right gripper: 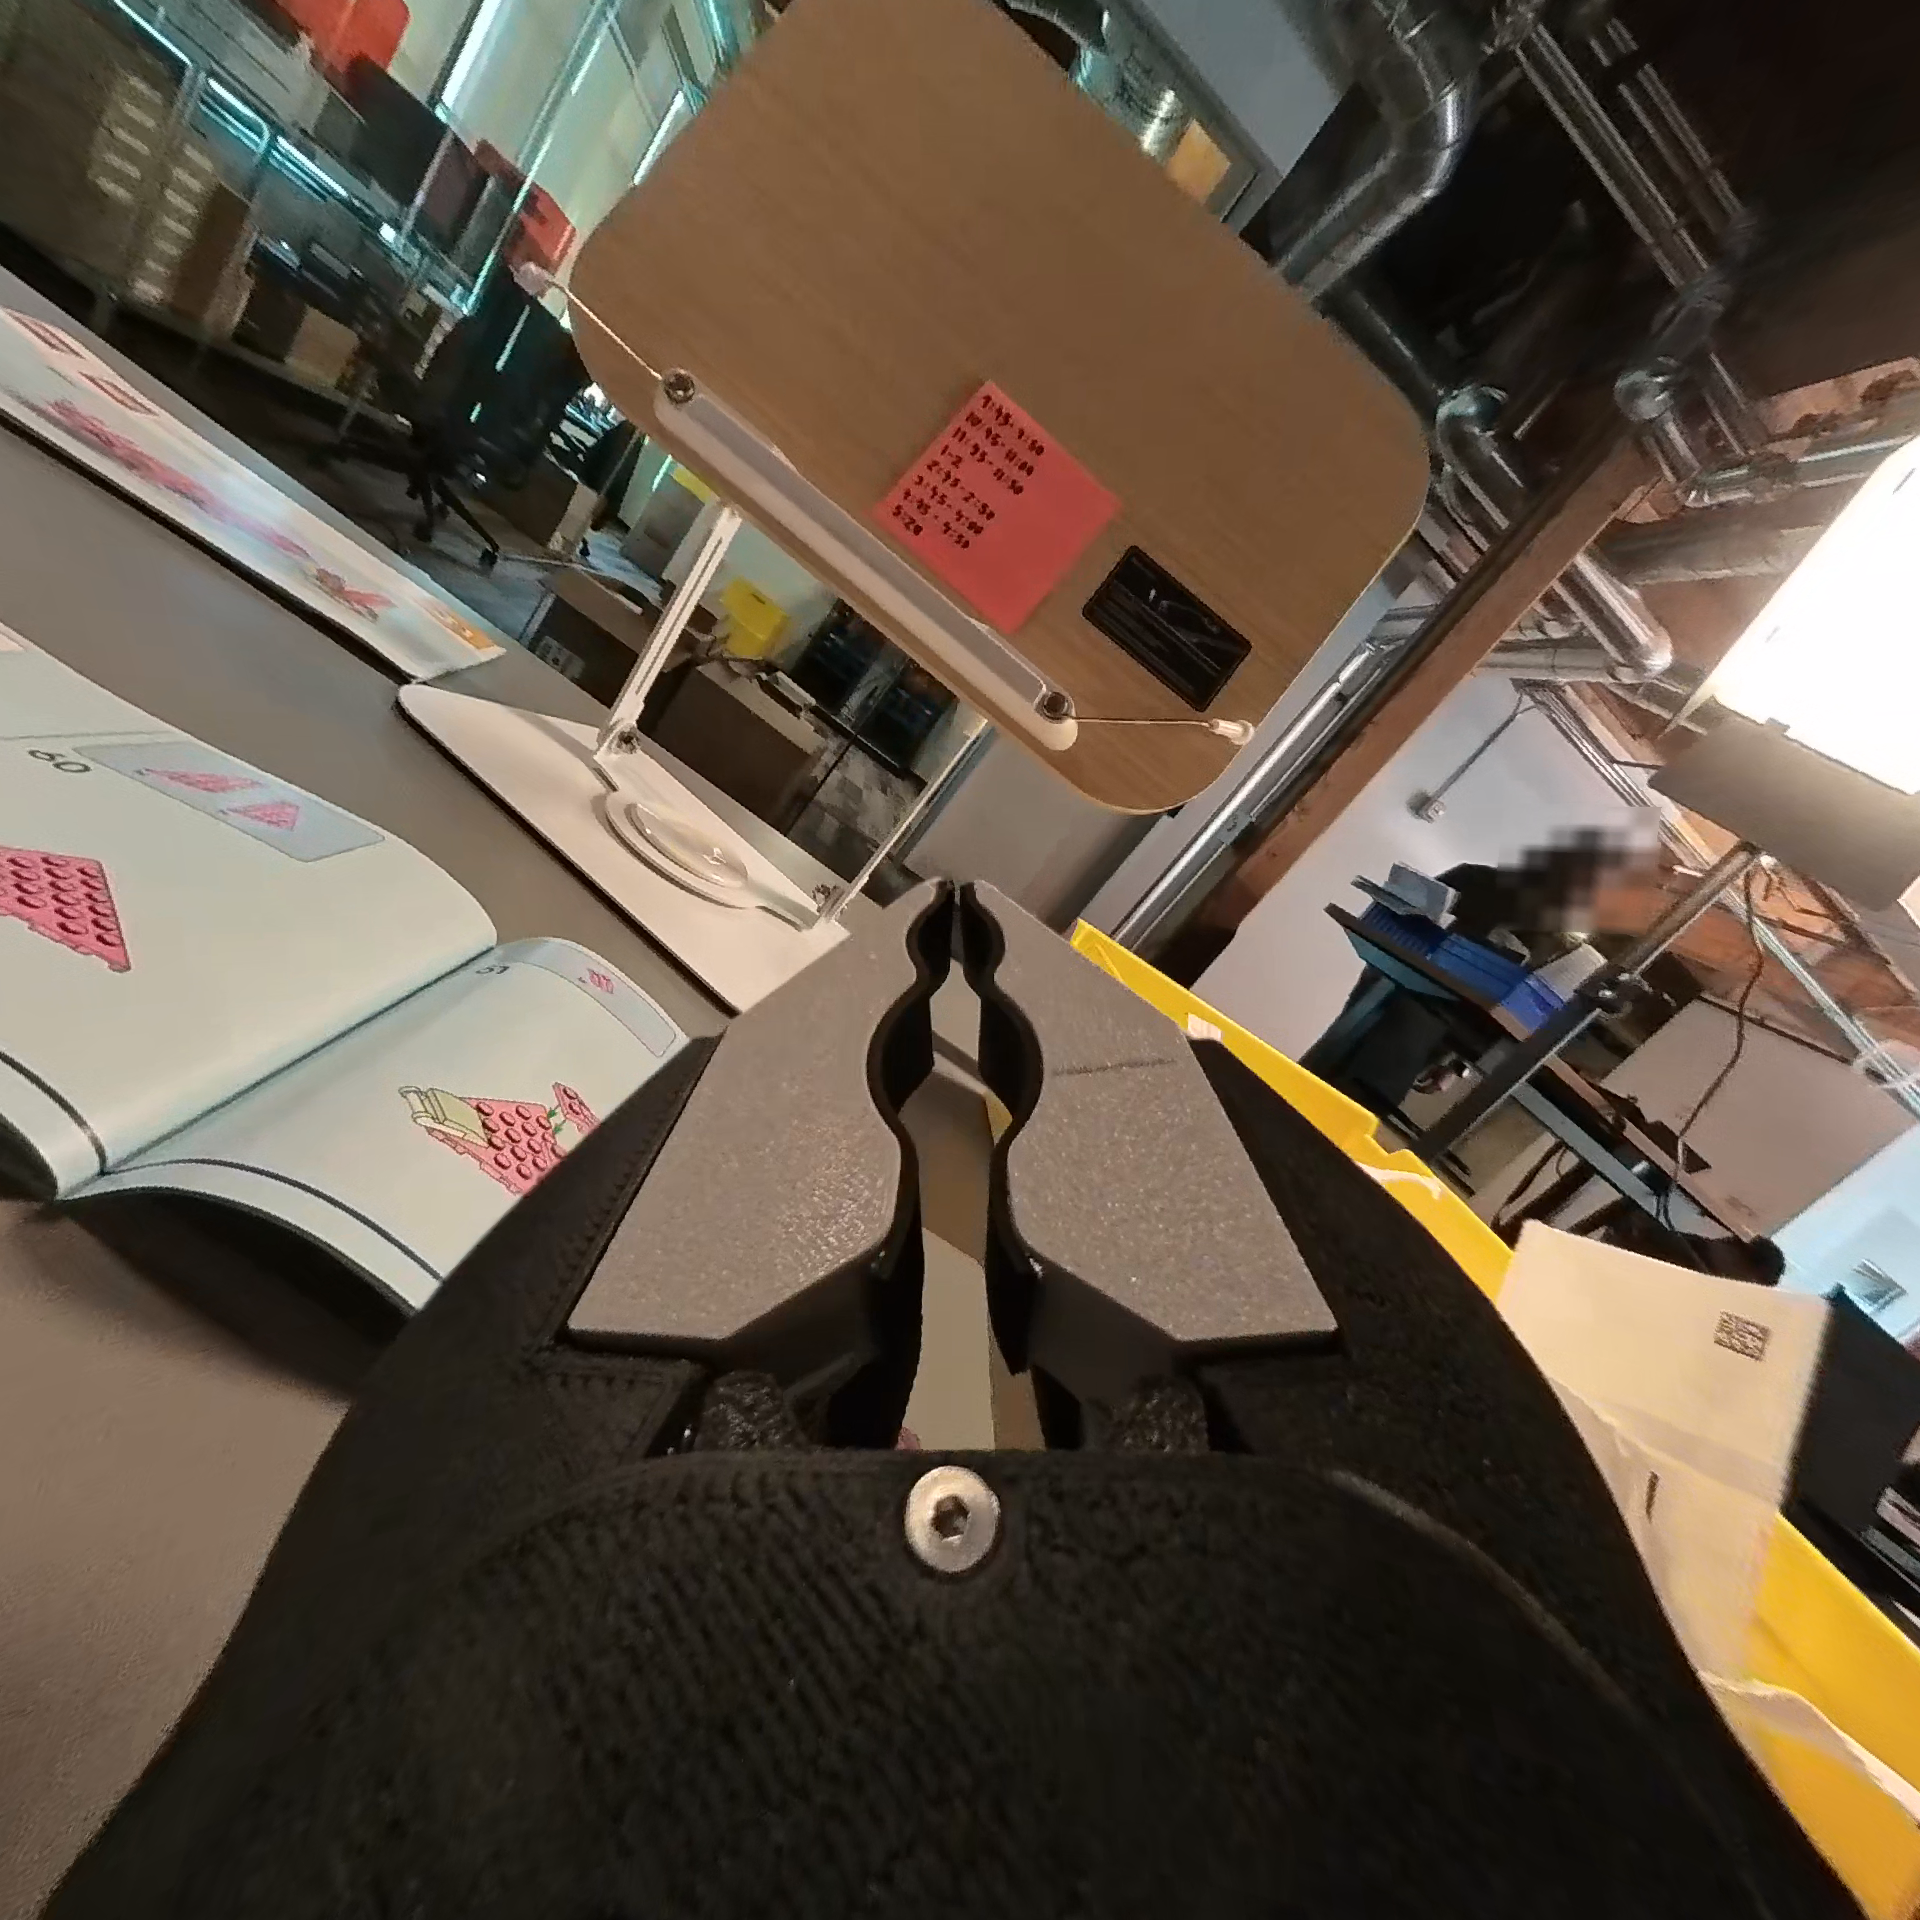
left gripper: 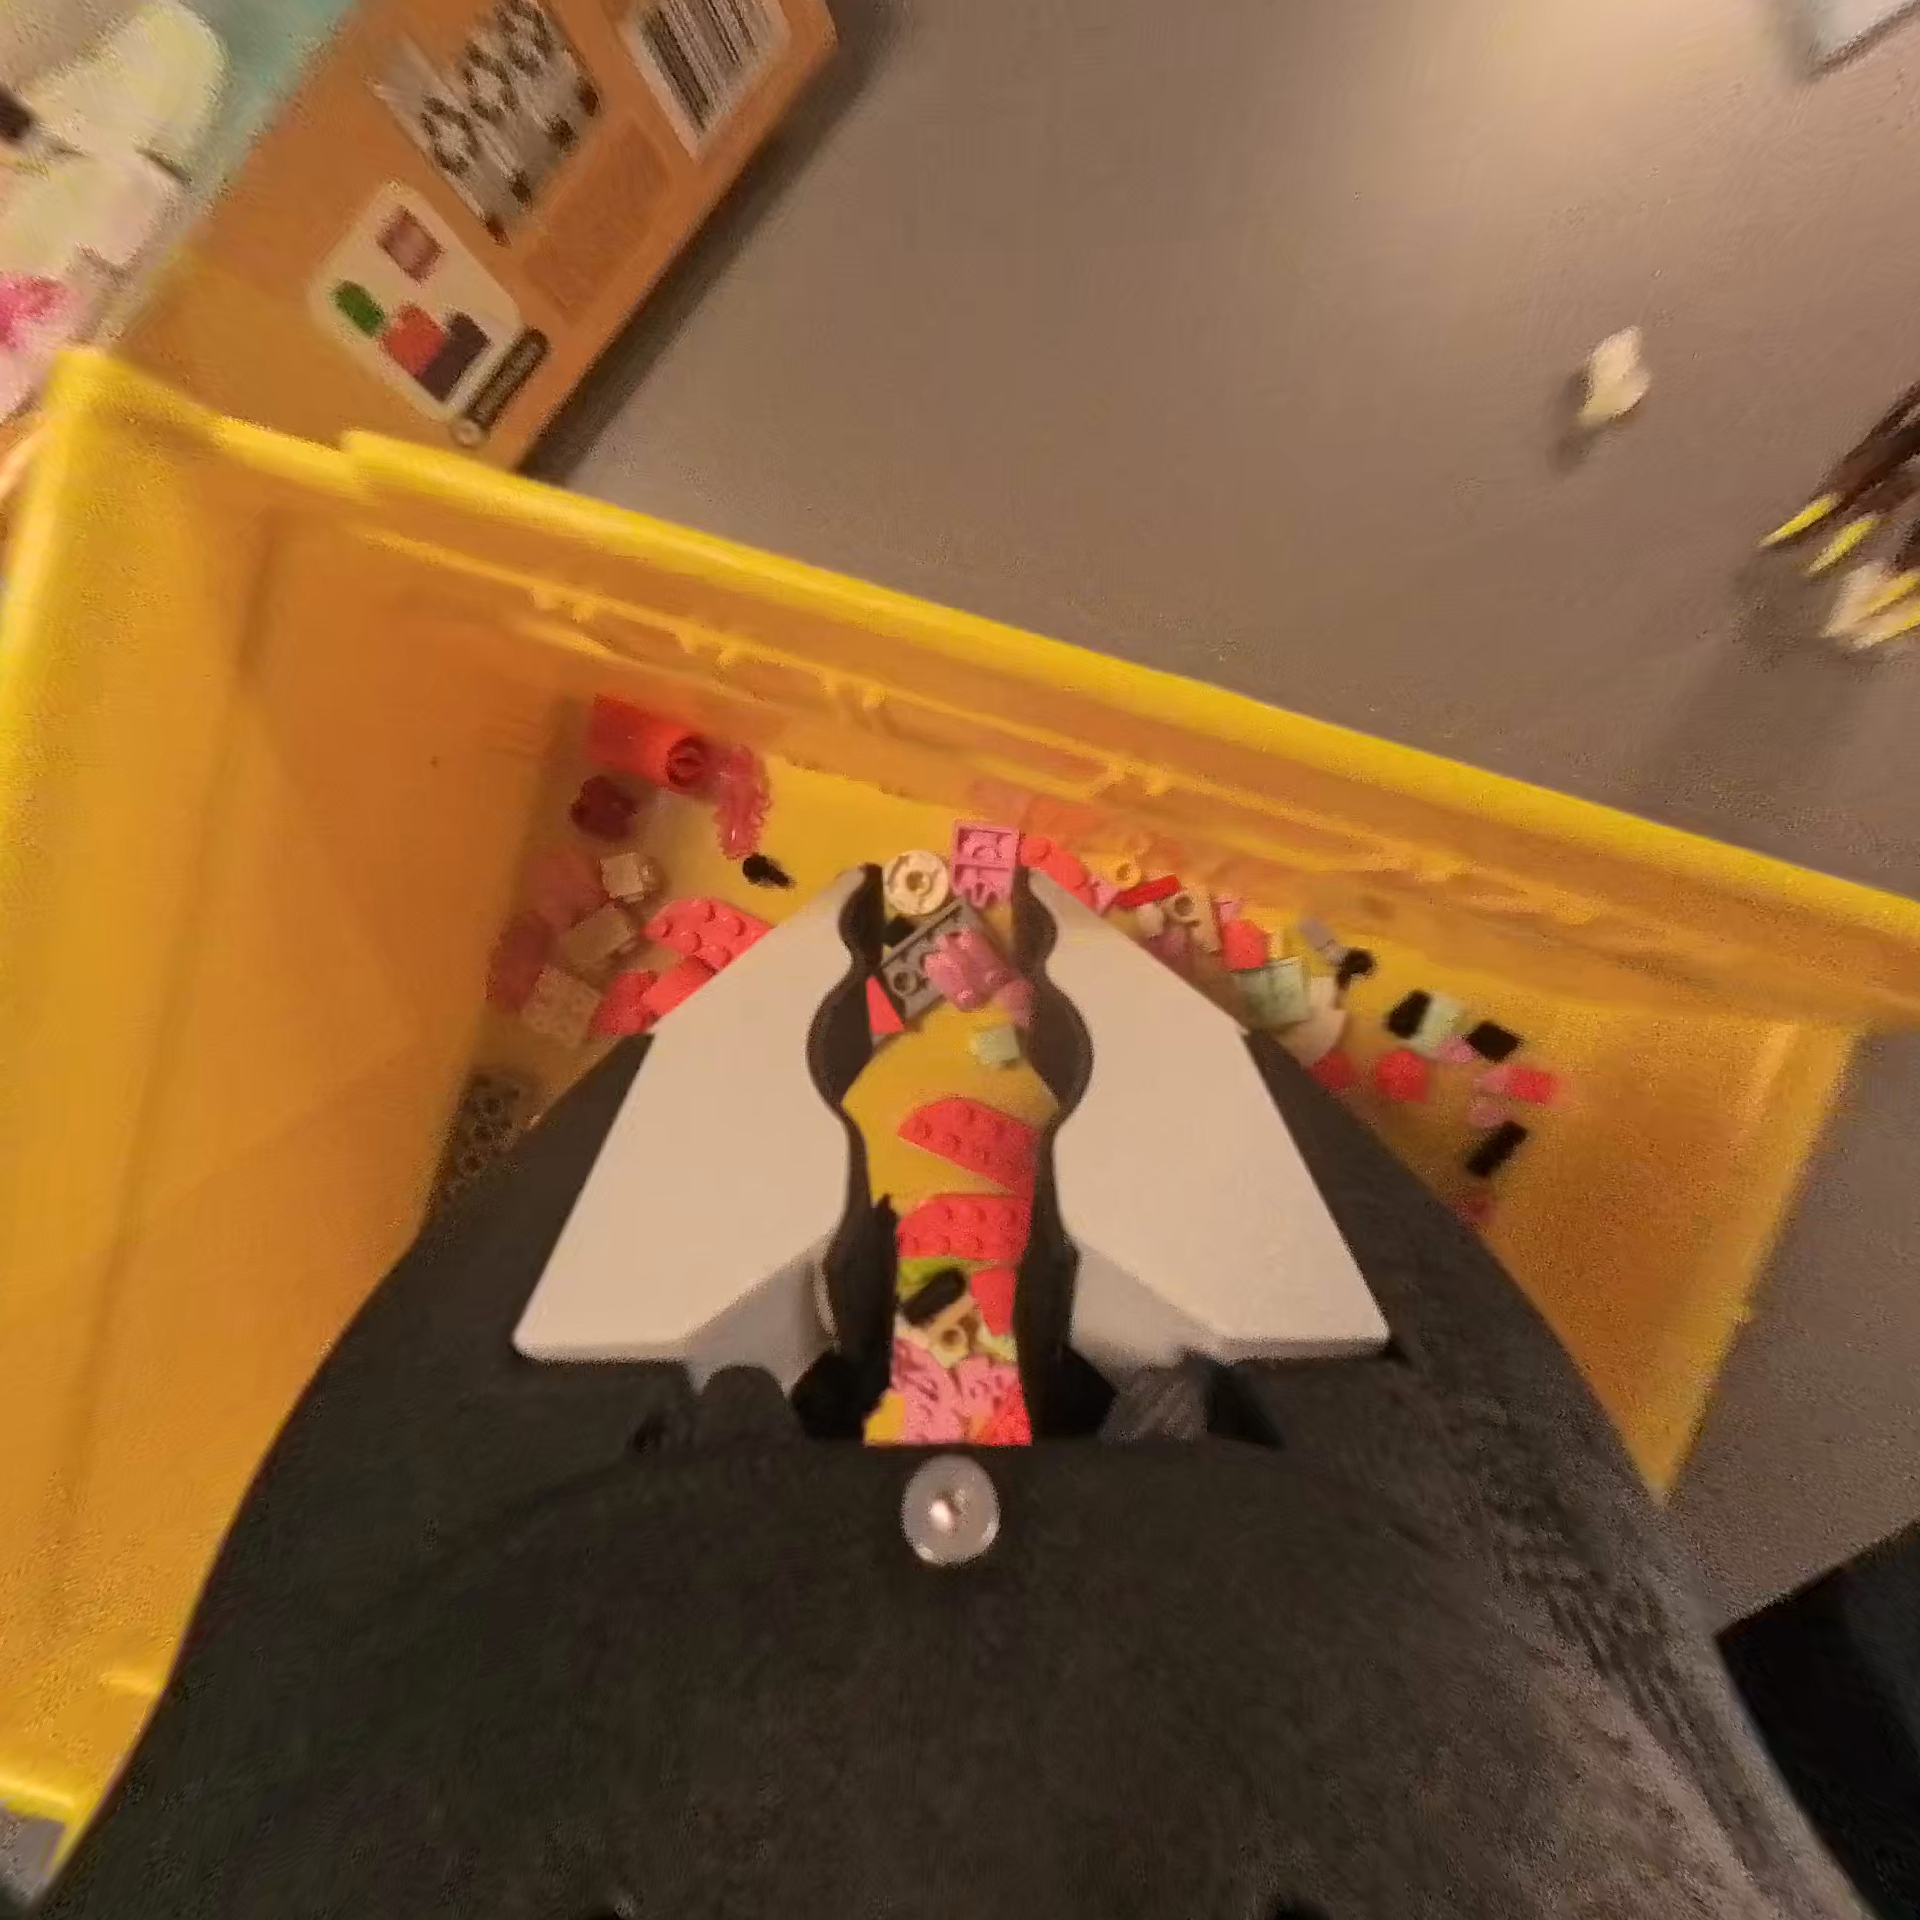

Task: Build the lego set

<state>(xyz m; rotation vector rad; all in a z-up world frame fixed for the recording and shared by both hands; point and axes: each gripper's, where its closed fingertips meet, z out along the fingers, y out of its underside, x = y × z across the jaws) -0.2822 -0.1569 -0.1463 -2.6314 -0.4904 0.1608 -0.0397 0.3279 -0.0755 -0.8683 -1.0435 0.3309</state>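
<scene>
1. Plainly, the left claw [left gripper: 943, 883] reaches down into a deep yellow plastic bin [left gripper: 1039, 675]. Its two white fingers are spread apart above a scatter of small plastic building bricks on the bin floor.
2. Several bricks show in the gap at the fingertips: a cream round stud plate [left gripper: 914, 881], a pink square plate [left gripper: 985, 860] and a grey flat plate [left gripper: 920, 971] with a pale pink piece lying against it. The view is blurred, and I see no pad pressing on any of them, so I judge them to be lying loose.
3. Further back between the fingers lies a coral wedge-shaped plate [left gripper: 971, 1138]. More coral, red, tan and black bricks are heaped towards the bin's corners.
4. These bricks look light, rigid and smooth, so they may skid or flip if nudged. Flat plates offer only thin edges, so a pinch across two opposite sides seems the surest hold. The round plate would likely roll out of an off-centre squeeze.
5. Beyond the bin, a brown cardboard box [left gripper: 582, 208] stands on the grey tabletop [left gripper: 1247, 364].
6. The right claw [right gripper: 954, 896] has dark grey fingers pressed together tip to tip, with nothing between them. It points low across the tabletop.
7. An open pale blue instruction booklet [right gripper: 208, 935] lies to its left. A wooden panel on a clear stand [right gripper: 987, 364], carrying a pink sticky note [right gripper: 997, 509], rises ahead.
8. The yellow bin's rim [right gripper: 1299, 1081] runs just beside the claw on its right, with white paper sheets [right gripper: 1662, 1403] over it.
</scene>
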